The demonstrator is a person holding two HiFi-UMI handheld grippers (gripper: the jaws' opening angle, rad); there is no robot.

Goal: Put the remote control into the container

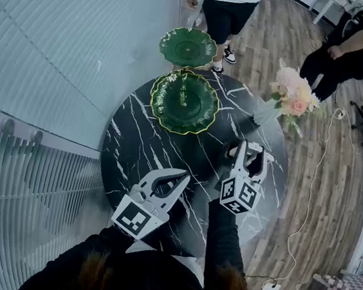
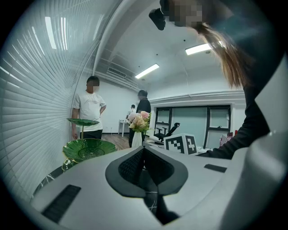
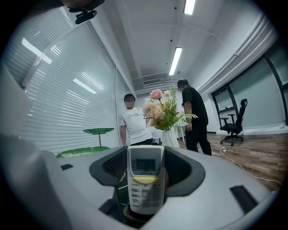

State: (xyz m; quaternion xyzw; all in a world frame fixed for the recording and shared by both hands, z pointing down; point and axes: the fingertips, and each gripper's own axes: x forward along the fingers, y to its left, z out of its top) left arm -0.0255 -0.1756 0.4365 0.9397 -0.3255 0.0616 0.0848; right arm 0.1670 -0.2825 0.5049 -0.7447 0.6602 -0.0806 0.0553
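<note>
Right gripper view is the one that really gives it away: the right gripper (image 3: 146,153) is clamped on a white remote control (image 3: 145,184), standing upright between the jaws with its little screen and yellow button facing the camera. From the head view you can barely make the remote out, the right gripper (image 1: 246,149) mostly covers it, but that view shows it's over the right-hand part of the round black marble table (image 1: 135,141), lower right of the green tiered dish (image 1: 160,113) and well clear of it. Left gripper (image 2: 144,150) has its jaws closed together on nothing, only tabletop showing behind the pads. Counting: two grippers, one remote, one green dish with two tiers (the small upper tier sits above the big one in the frame), one bouquet (image 1: 294,96) in a white vase at the table's right edge, and two people standing further back, one in a white shirt (image 3: 134,121) and one in black (image 3: 194,112). In the head view the left gripper (image 1: 184,174) sits low near the bottom centre, pointing up and to the right across the table. The right one points straight up the frame, with a dark sleeve (image 1: 222,236) trailing down behind its marker cube (image 1: 240,195).
</note>
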